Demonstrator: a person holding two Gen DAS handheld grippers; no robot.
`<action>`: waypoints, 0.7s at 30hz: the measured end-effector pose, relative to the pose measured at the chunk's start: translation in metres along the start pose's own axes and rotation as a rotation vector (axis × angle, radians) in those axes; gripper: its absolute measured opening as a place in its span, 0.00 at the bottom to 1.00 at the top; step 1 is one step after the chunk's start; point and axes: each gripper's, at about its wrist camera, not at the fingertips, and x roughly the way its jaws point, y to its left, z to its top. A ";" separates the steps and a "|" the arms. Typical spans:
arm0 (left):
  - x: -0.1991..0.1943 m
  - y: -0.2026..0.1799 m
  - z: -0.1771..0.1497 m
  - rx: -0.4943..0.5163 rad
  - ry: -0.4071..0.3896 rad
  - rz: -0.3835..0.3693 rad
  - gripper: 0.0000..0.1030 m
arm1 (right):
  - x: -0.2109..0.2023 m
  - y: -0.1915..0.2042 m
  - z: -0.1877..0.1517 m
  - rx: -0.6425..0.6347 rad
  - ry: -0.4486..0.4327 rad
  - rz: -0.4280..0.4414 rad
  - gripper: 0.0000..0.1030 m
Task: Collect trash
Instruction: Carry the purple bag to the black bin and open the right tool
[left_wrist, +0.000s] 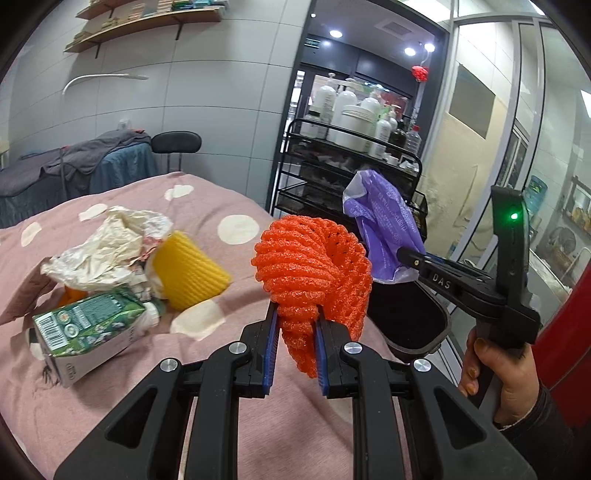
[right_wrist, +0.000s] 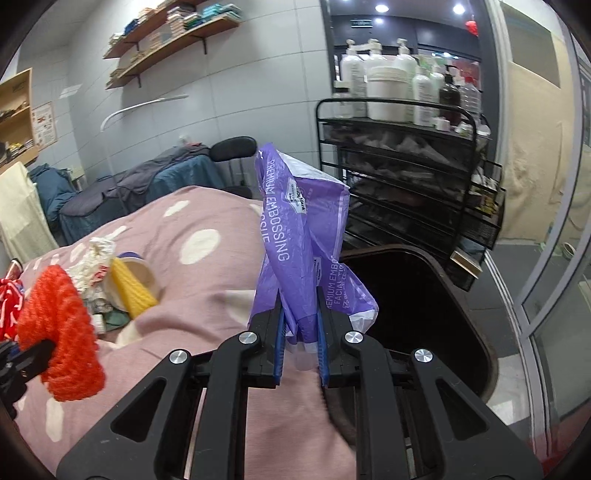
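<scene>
Both nearly closed: left gripper (left_wrist: 295, 325) pinches orange foam net (left_wrist: 314, 266), right gripper (right_wrist: 300, 332) purple wrapper (right_wrist: 295, 229)

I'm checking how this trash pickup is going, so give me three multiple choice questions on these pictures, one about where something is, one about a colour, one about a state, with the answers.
1. Where does the yellow foam sleeve lie?
A. on the pink bedspread
B. in the bin
C. on the black cart

2. What colour is the foam net in the left gripper?
A. green
B. orange
C. white

3. What state is the right gripper in?
A. open and empty
B. shut on the purple tissue wrapper
C. shut on a carton

Answers: 1 A, it rests among the trash on the bed. 2 B, the net is bright orange. 3 B, the pads pinch the wrapper's lower end.
</scene>
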 end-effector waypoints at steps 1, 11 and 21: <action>0.002 -0.003 0.001 0.006 0.002 -0.006 0.17 | 0.003 -0.006 -0.002 0.006 0.009 -0.010 0.15; 0.018 -0.027 0.004 0.039 0.043 -0.058 0.17 | 0.066 -0.066 -0.022 0.088 0.182 -0.077 0.15; 0.025 -0.042 0.005 0.069 0.061 -0.081 0.17 | 0.106 -0.093 -0.036 0.167 0.299 -0.107 0.24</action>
